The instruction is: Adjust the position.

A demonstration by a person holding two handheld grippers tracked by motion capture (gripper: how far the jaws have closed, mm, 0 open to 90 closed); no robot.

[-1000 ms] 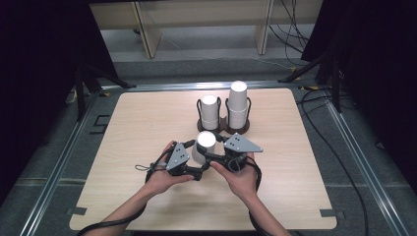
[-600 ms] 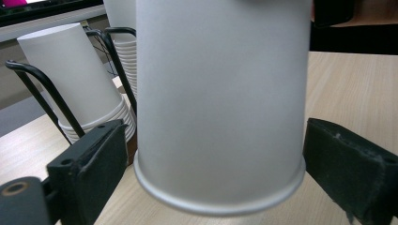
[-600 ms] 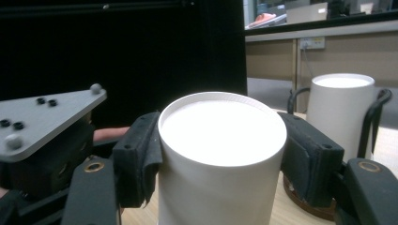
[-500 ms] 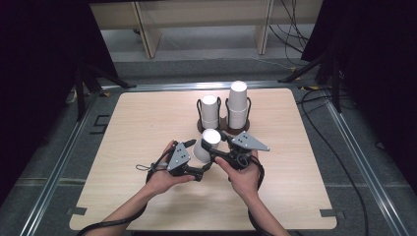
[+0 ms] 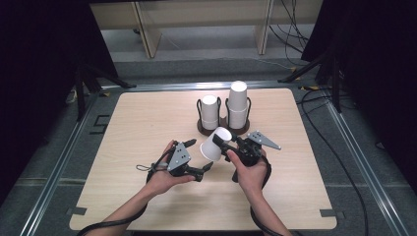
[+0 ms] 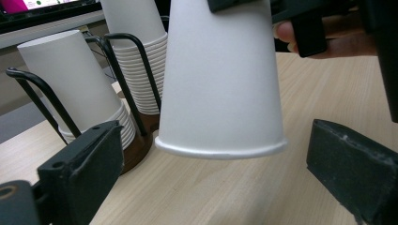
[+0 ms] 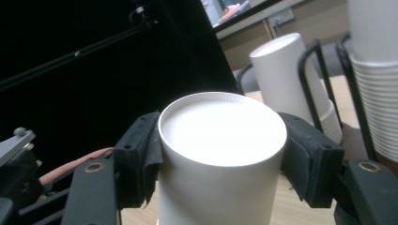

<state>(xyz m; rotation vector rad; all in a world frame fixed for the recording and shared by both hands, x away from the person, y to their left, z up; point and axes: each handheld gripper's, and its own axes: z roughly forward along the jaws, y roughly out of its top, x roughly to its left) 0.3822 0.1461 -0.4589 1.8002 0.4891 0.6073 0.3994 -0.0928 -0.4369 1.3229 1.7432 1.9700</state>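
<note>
Single paper cup (image 5: pixel 215 143) clamped upside down near its base between right gripper (image 5: pixel 227 144) jaws, lifted off table (image 5: pixel 142 118). Left gripper (image 5: pixel 208 166) spread wide, just below the cup's rim, gripping nothing. Cup holder (image 5: pixel 223 127) with two stacks beyond both grippers. Cup evidently separated; placement apparently left.

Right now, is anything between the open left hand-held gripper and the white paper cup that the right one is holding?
Nothing visible: the left hand-held gripper is open, and the white paper cup, clamped by the right hand-held gripper, hangs just ahead of it.
</note>
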